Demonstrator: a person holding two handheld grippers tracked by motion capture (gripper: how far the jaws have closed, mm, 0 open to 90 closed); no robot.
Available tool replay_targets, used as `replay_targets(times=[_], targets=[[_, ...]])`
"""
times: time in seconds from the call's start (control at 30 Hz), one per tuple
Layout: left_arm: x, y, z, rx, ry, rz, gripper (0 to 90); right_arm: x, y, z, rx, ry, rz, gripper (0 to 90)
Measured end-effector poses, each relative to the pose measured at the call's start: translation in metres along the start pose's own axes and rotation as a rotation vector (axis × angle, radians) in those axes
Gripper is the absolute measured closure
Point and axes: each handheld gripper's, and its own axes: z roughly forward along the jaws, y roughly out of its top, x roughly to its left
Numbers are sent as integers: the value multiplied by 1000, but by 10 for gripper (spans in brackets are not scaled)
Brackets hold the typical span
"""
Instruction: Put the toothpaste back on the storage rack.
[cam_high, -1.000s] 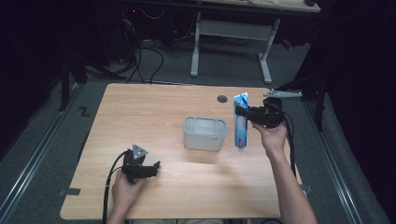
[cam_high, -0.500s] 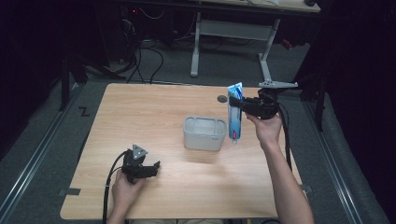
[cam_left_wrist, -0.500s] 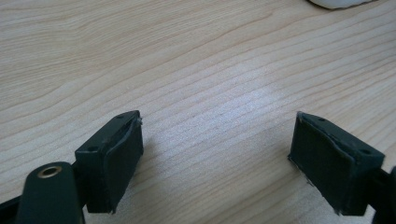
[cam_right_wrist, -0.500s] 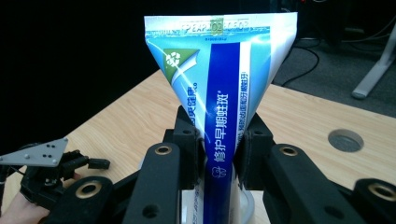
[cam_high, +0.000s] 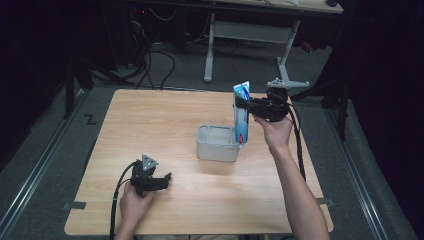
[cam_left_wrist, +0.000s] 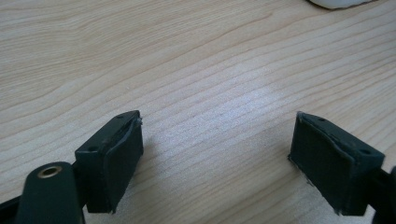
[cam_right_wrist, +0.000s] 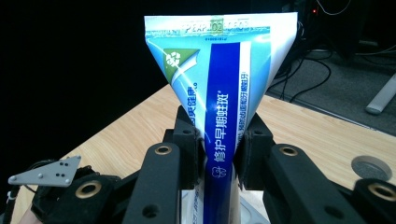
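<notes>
- Right gripper (cam_high: 243, 103) is clenched on a toothpaste tube (cam_high: 241, 112), its two black jaws pinching the tube partway up, as the right gripper view shows (cam_right_wrist: 218, 149).
- Held upright, the tube (cam_right_wrist: 224, 88) has its flat crimped end on top; its lower end hangs just over the right end of a grey tub (cam_high: 216, 143), and whether it touches the tub I cannot tell.
- Left gripper (cam_high: 162, 179) rests low at the near left of the worktop (cam_high: 150, 120), held in the person's left hand (cam_high: 134, 200); its jaws stand wide apart with bare wood between them (cam_left_wrist: 215, 154), grasping nothing.
- Standing near the middle of the worktop, the tub is well apart from the left gripper, to its far right.
- A small round grey disc (cam_right_wrist: 371, 167) lies on the worktop beyond the right gripper.
- A cable (cam_high: 300, 150) trails from the right gripper down along the forearm.
- On the floor beyond the far edge stands a white desk frame (cam_high: 250, 35).
</notes>
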Motion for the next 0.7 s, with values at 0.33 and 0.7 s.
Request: replay_targets(times=[0.33, 0.7], targets=[[0, 0, 0, -1, 1, 0, 175, 23, 13, 28, 37, -89, -103, 730], [0, 0, 0, -1, 1, 0, 175, 29, 15, 48, 51, -94, -117, 728]])
